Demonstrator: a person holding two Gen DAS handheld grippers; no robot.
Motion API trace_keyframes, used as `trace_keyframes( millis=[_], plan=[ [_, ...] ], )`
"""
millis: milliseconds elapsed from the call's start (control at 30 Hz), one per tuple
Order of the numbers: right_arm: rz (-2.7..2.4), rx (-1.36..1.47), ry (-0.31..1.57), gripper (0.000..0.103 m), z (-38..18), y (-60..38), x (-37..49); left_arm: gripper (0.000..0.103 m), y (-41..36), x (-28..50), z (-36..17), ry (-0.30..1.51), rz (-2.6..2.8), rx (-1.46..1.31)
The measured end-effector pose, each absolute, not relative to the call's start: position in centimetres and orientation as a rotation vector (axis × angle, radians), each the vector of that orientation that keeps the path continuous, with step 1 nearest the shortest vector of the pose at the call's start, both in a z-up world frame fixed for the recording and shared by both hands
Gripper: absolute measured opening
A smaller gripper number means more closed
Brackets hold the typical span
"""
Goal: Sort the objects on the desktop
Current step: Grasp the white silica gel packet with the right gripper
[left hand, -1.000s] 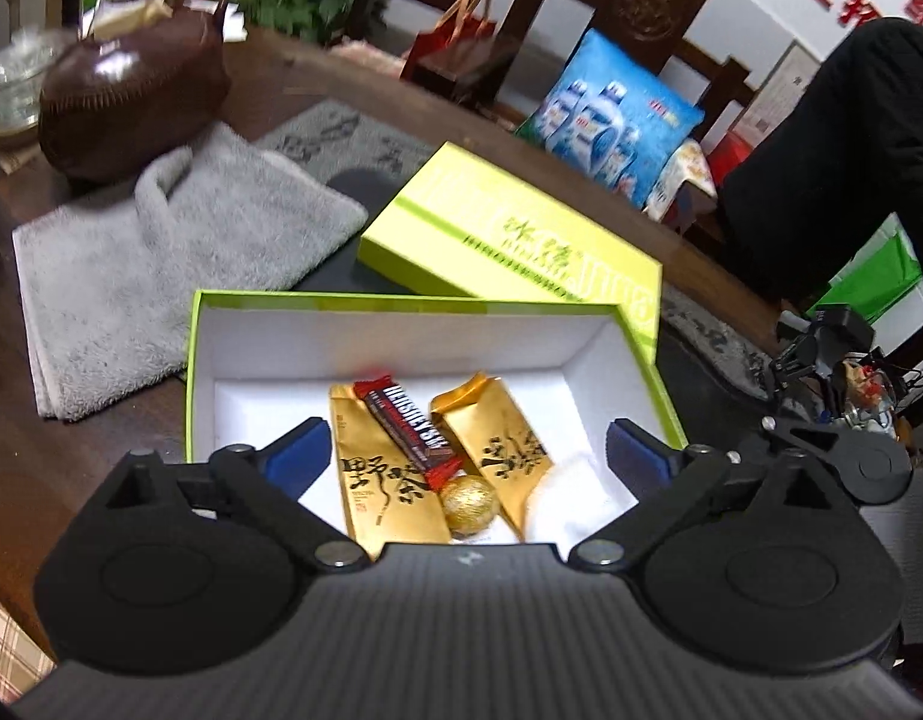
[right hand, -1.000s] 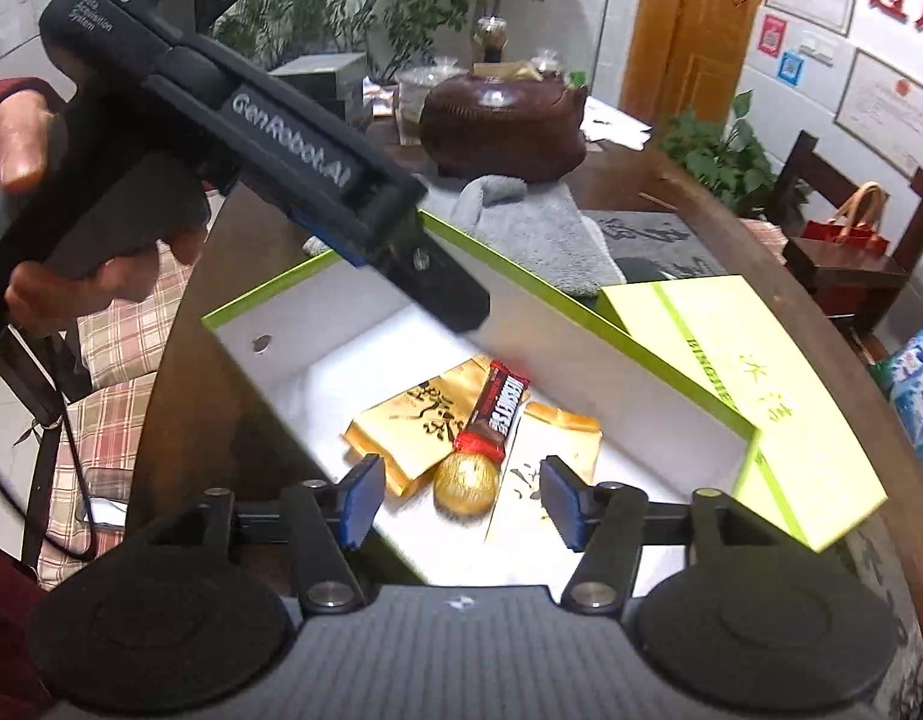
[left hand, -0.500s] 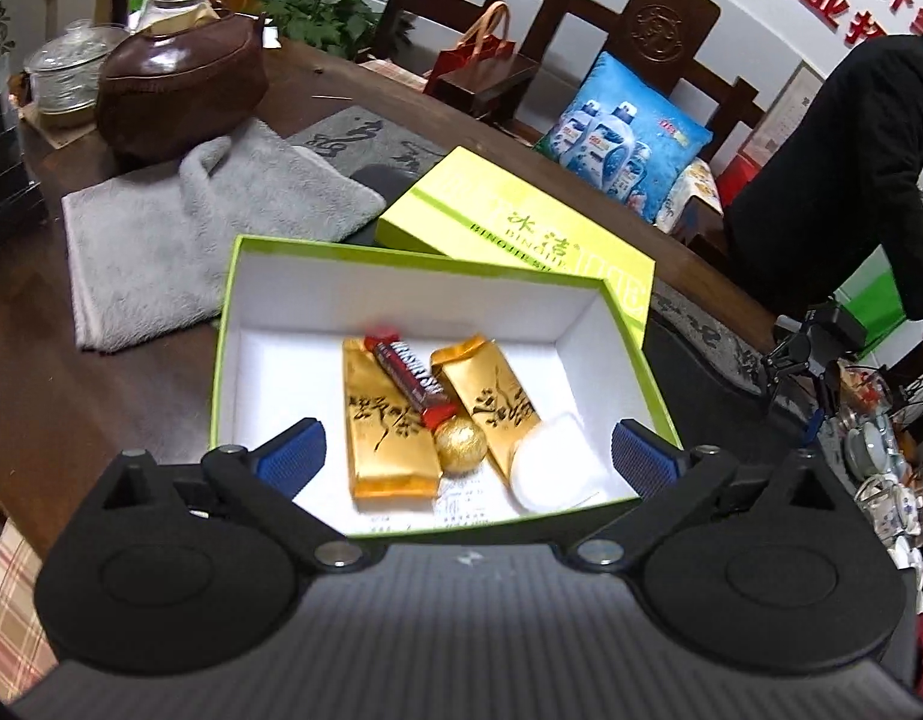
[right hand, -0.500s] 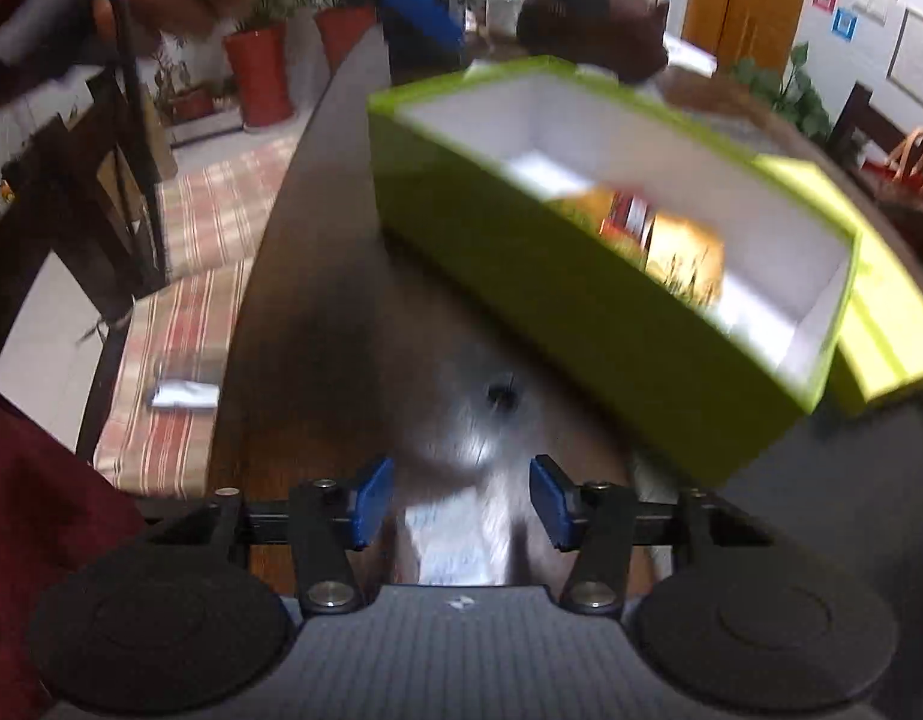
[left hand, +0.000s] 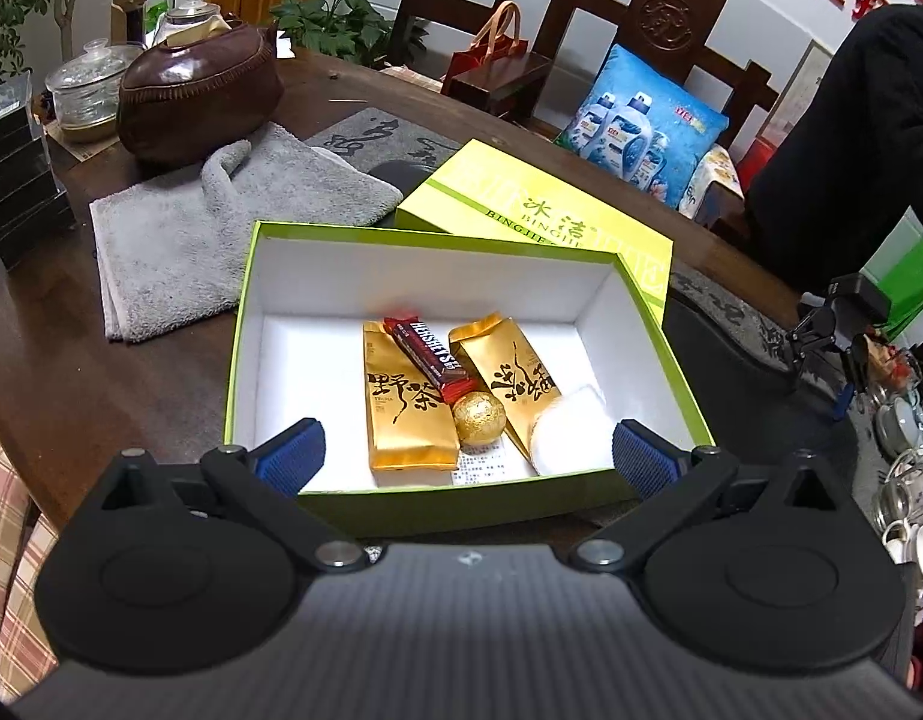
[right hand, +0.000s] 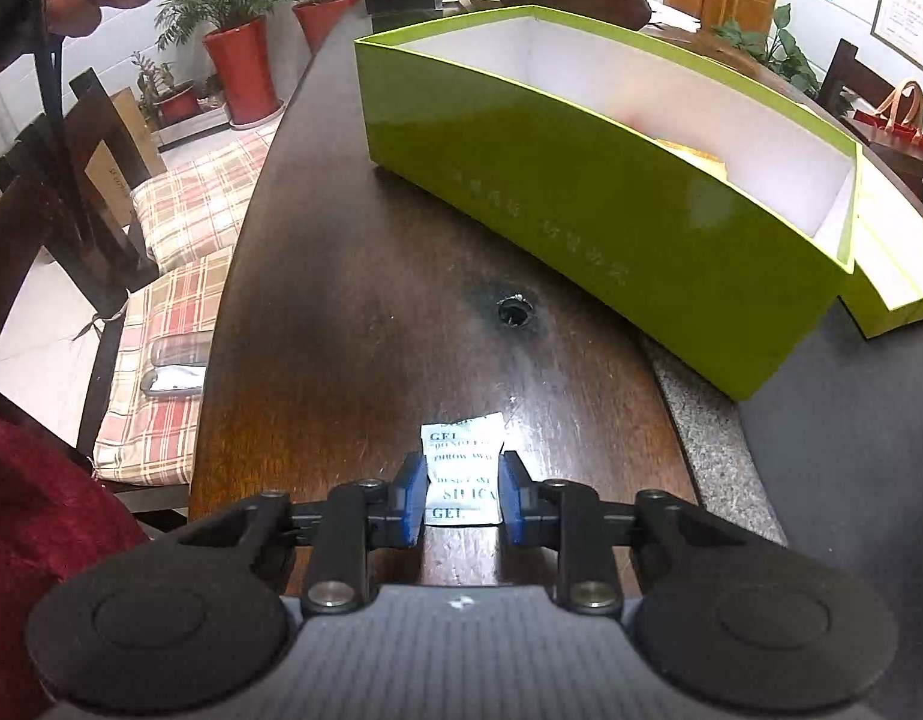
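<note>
An open green box (left hand: 245, 312) with a white inside stands on the dark wooden table. In it lie two gold tea packets (left hand: 404, 402), a Hershey's bar (left hand: 431, 354), a gold foil ball (left hand: 478, 417) and a white round thing (left hand: 572, 426). My left gripper (left hand: 467, 456) is wide open, above the box's near wall. In the right wrist view the box (right hand: 581, 204) is farther ahead. My right gripper (right hand: 463, 495) is low over the table, its blue pads (right hand: 414, 495) on either side of a white silica gel packet (right hand: 461, 468), touching or nearly touching it.
The box's green lid (left hand: 539, 222) lies behind the box. A grey towel (left hand: 221, 222) and a brown pot (left hand: 197, 96) are at the left rear. A dark mat (right hand: 851, 480) covers the table at right. A small hole (right hand: 512, 309) marks the wood. Chairs with plaid cushions (right hand: 167, 300) stand left.
My right gripper left the box, dropped to the table in front of it and narrowed around the silica gel packet. My left gripper pulled back and up from the box, still open.
</note>
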State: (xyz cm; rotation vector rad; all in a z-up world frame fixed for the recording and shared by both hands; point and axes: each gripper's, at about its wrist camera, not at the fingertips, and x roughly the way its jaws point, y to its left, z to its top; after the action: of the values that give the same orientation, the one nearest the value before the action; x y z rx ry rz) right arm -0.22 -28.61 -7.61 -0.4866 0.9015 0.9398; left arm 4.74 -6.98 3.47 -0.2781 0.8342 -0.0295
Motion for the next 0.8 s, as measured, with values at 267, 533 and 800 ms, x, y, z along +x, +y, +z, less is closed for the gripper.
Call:
trace_keyframes(
  millis=[267, 533, 800],
  plan=[
    [0.869, -0.454, 0.914, 0.018, -7.5, -31.1, -1.3, 0.102, -8.6, 5.2, 3.4, 0.838, -0.077, -0.275],
    [0.721, -0.401, 0.942, 0.017, -7.2, -35.9, -2.8, 0.102, -11.5, 5.9, 3.3, 0.831, -0.133, -0.231],
    [0.530, -0.309, 0.977, 0.017, -7.0, -42.7, -4.9, 0.102, -13.5, 6.2, 3.7, 0.792, -0.063, -0.122]
  ],
)
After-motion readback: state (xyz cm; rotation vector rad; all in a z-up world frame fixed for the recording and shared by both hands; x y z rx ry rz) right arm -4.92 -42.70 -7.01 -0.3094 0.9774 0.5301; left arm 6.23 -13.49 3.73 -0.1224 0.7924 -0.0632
